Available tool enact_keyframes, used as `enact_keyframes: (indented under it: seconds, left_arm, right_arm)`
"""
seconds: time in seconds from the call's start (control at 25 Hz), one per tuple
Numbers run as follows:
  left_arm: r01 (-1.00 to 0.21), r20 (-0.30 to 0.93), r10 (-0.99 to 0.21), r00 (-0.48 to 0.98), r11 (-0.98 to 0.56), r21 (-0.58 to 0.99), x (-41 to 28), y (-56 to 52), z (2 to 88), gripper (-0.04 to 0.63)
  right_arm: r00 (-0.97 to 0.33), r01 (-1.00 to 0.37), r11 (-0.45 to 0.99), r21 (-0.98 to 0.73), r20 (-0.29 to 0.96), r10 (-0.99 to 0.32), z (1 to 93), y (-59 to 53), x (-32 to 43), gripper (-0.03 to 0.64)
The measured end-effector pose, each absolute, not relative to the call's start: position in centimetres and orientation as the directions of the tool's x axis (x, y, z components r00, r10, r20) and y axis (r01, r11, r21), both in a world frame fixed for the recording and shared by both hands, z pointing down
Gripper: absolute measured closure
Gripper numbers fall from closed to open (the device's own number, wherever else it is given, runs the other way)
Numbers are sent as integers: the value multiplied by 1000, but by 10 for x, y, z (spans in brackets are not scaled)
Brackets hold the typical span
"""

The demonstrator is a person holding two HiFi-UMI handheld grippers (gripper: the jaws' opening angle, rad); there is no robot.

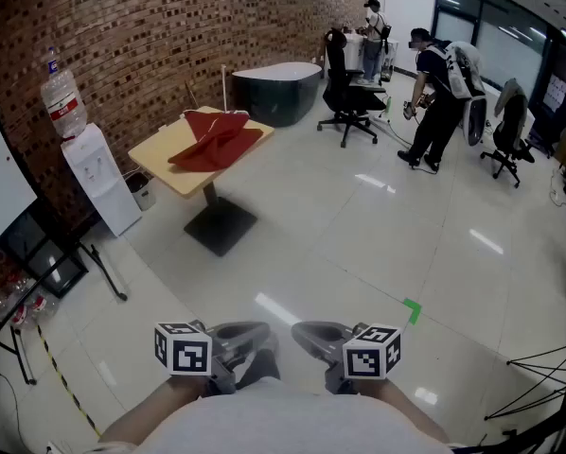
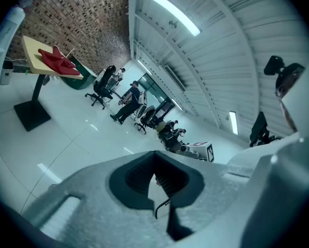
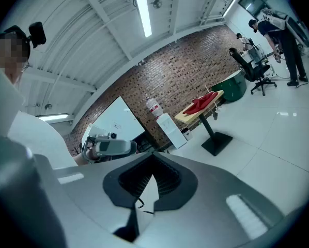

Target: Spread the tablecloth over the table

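Lying crumpled on the table [image 1: 158, 151] by the brick wall [image 1: 169, 26], the red tablecloth [image 1: 217, 140] is well apart from both grippers. The left gripper [image 1: 241, 337] and right gripper [image 1: 316, 337] hover side by side, jaws clenched on nothing.

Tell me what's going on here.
A person holds the left gripper and right gripper near the body, both shut and empty, well away from the table. The red tablecloth lies bunched on its top, not yet spread. Two other people stand by office chairs in the background.
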State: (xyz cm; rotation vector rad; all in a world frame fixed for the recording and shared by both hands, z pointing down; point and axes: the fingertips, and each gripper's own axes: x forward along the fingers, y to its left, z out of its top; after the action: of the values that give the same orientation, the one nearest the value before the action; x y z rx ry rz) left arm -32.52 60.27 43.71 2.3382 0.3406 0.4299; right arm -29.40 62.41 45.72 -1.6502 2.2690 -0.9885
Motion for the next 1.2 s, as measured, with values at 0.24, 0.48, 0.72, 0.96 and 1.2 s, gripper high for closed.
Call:
enact_keyframes:
  seconds: [0.24,0.48,0.72,0.96,1.2]
  left_arm:
    - [152,192,421,887,-657,738,-291,569,453,594]
    - [211,207,456,865,-706,676,-227,506,467,594]
    - [145,207,391,897,-703,697,-158,351,468,594]
    - [39,226,269,936,-719,694,-119,190,478,594]
    - [-6,215,178,960,-756,654,-96,88,455,594]
  right_arm:
    - [-306,-787,70,-613,290,-907,473,605,-263,618]
    - [-181,-808,-39,-588,310,-933,482,544,-178,618]
    - [-206,-809,-41,-587,347,-915,481,401,-100,618]
    - [-312,-806,63,-588,331,-891,481,237,-49,618]
    - [-371,-795,138,-590,293,-881,464,141,-23,618]
